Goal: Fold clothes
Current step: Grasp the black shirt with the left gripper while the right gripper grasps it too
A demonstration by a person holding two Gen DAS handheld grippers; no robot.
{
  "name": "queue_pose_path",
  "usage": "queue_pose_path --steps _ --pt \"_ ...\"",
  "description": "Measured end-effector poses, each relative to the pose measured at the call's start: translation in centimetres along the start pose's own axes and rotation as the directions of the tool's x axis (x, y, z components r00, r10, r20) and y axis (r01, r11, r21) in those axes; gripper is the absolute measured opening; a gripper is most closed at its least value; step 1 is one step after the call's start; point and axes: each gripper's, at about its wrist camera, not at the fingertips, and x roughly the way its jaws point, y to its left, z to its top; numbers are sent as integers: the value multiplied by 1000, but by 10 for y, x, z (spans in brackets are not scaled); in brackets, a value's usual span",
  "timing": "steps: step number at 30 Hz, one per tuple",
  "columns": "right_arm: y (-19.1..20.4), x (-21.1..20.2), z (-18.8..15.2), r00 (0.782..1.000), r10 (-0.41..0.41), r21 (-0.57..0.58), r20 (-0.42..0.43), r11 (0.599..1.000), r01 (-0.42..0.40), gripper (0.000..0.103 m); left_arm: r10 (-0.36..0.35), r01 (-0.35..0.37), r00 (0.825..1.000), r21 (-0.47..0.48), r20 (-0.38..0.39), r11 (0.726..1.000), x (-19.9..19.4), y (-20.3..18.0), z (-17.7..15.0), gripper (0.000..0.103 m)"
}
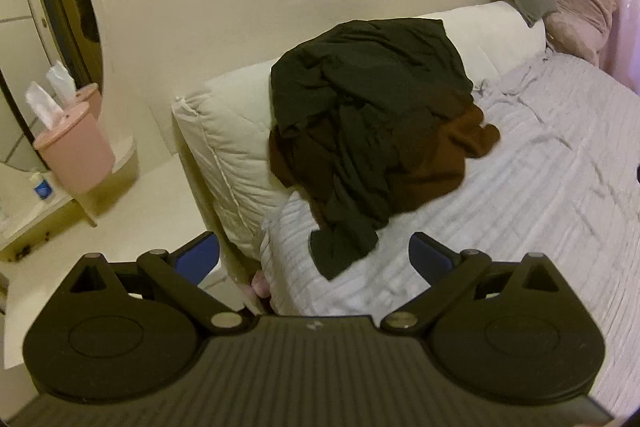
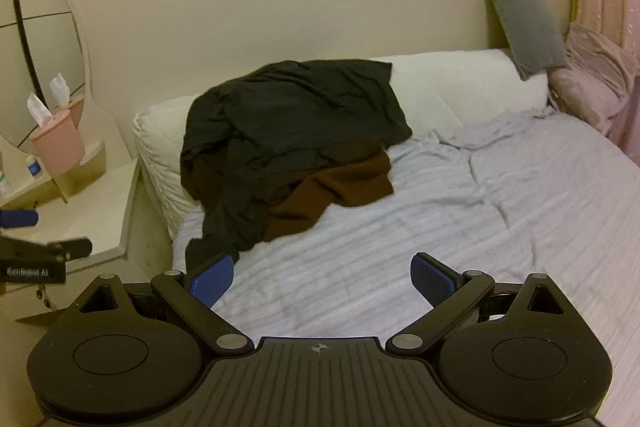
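Note:
A heap of clothes lies on the bed against a white bolster: a dark green garment (image 1: pixel 368 99) (image 2: pixel 292 123) on top and a brown garment (image 1: pixel 436 163) (image 2: pixel 344 179) under it, both crumpled. My left gripper (image 1: pixel 314 259) hangs open just short of the green garment's lowest corner, with nothing between its blue pads. My right gripper (image 2: pixel 322 281) is open too, over bare sheet to the right of that corner. At the right wrist view's left edge part of the left gripper (image 2: pixel 24 247) shows.
The bed has a pale lilac striped sheet (image 2: pixel 500 211), a white bolster (image 1: pixel 232 155) along the wall, a grey cushion (image 2: pixel 524 23) and a pink blanket (image 2: pixel 596 75) at the headboard. Left of the bed stands a white vanity (image 2: pixel 92 223) with an oval mirror (image 1: pixel 52 39) and a pink tissue box (image 1: pixel 76 147).

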Motion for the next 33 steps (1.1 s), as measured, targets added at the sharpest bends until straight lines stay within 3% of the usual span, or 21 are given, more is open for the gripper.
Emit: queue_pose_path --steps 5,9,14,18,23,26,28,29,30,31,33 --pt "13 45 27 998 51 -103 34 993 -48 98 0 -6 999 123 43 992 65 22 40 100" --pt "32 110 56 998 65 -203 24 977 -59 98 -16 -6 997 273 77 962 131 32 74 98" --pt "45 198 93 999 48 -293 -6 955 -48 98 -50 31 997 274 62 961 211 50 105 92" --pt "48 264 114 995 85 -312 -45 945 -95 98 -93 81 995 248 39 965 267 62 121 91" --pt "65 338 136 990 115 -377 -85 916 -139 98 -140 121 989 266 51 956 304 60 123 90" --pt "73 373 144 987 109 -435 -114 888 -148 97 -159 147 987 274 22 950 318 58 123 77" --pt "77 390 149 987 98 -470 -129 870 -148 97 -180 171 984 269 11 948 322 60 124 58" --pt "76 396 150 985 100 -476 -142 865 -157 81 -194 184 981 262 11 947 322 61 126 52" --pt "75 399 152 981 108 -474 -159 864 -172 61 -199 186 980 254 25 949 319 62 127 40" --pt "72 400 154 979 113 -467 -169 866 -180 57 -204 188 978 244 43 951 316 64 128 27" --pt "64 387 158 982 122 -435 -147 883 -175 14 -216 189 970 218 110 958 305 68 131 15"
